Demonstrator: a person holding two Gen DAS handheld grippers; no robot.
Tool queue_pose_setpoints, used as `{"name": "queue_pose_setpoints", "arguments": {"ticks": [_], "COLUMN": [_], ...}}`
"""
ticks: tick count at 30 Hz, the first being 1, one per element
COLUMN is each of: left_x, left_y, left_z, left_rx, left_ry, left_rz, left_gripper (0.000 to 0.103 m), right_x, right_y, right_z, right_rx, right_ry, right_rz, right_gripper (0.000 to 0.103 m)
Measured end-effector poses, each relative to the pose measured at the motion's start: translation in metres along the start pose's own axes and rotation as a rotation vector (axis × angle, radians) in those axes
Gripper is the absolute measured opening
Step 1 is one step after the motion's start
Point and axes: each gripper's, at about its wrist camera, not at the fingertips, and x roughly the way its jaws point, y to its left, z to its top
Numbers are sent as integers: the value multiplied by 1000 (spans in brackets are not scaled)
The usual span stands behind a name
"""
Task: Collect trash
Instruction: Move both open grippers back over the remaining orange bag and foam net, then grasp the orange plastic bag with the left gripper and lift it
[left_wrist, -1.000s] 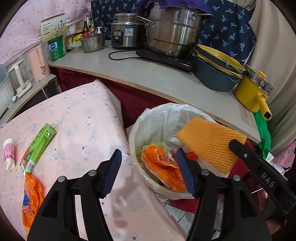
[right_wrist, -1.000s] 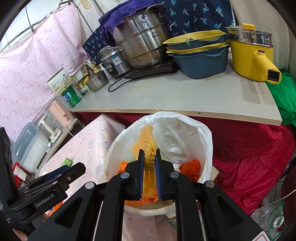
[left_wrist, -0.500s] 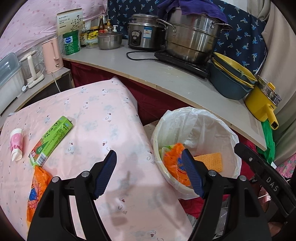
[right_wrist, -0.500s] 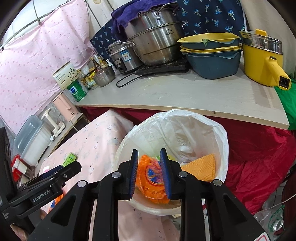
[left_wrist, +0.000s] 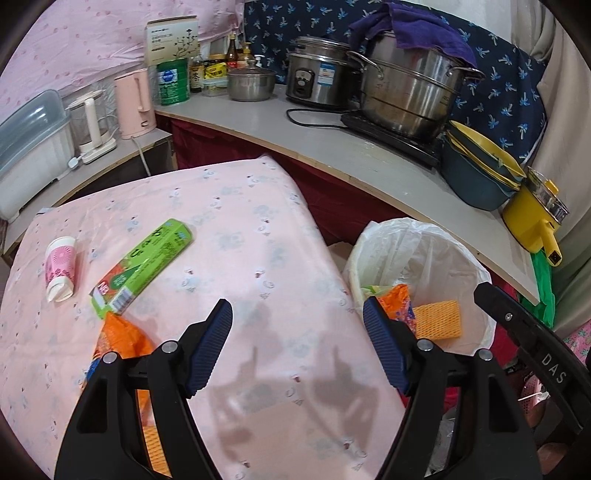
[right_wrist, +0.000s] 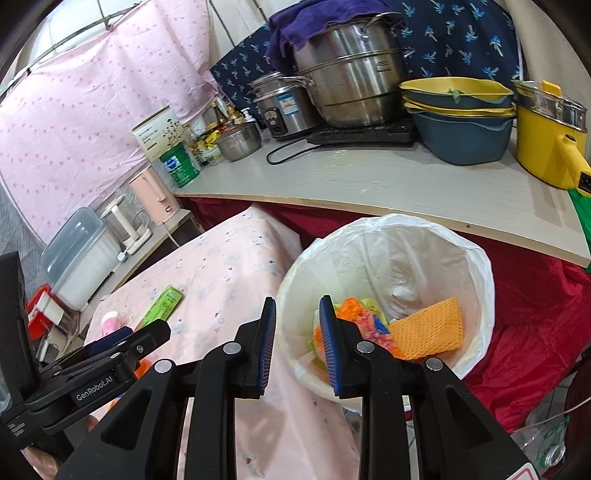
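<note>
- On the pink tablecloth (left_wrist: 258, 229) lie a small pink tube (left_wrist: 59, 267), a green box (left_wrist: 144, 266) and an orange wrapper (left_wrist: 122, 341).
- The left gripper (left_wrist: 297, 326) is wide and empty above the cloth.
- The right gripper (right_wrist: 297, 338) is narrow and empty.
- The white-lined bin (right_wrist: 476, 266) holds the orange foam net (right_wrist: 430, 330).

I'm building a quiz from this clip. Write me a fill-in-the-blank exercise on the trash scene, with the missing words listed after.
1. The orange foam net lies inside the white-lined ____.
2. On the pink tablecloth, the green carton lies beside a small ____ tube.
3. The left gripper and the right gripper both hold ____ between their pads.
4. On the counter, a ____ cloth is draped over the big steel pot.

Missing words: bin; pink; nothing; purple
</note>
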Motion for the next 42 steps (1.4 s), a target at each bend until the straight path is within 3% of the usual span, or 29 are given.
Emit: {"name": "queue_pose_setpoints", "arguments": {"ticks": [11, 17, 26, 32, 42], "left_x": [-24, -34, -41, -38, -11], "left_y": [61, 89, 127, 151, 175], "left_z": [-16, -27, -47, -63, -88], "left_rx": [-78, -115, -155, -186, -221], "left_ry": [-15, -12, 2, 40, 151], "left_rz": [62, 92, 141, 153, 162], "left_gripper": [70, 70, 77, 87, 90], "right_x": [-2, -1, 7, 17, 33], "right_y": [57, 89, 125, 142, 158], "right_z": [-12, -24, -41, -52, -70], "right_rx": [-90, -138, -198, -223, -251], "right_ry": [19, 35, 76, 107, 154], "right_rz": [52, 76, 107, 122, 133], "right_gripper": [26, 32, 33, 33, 33]}}
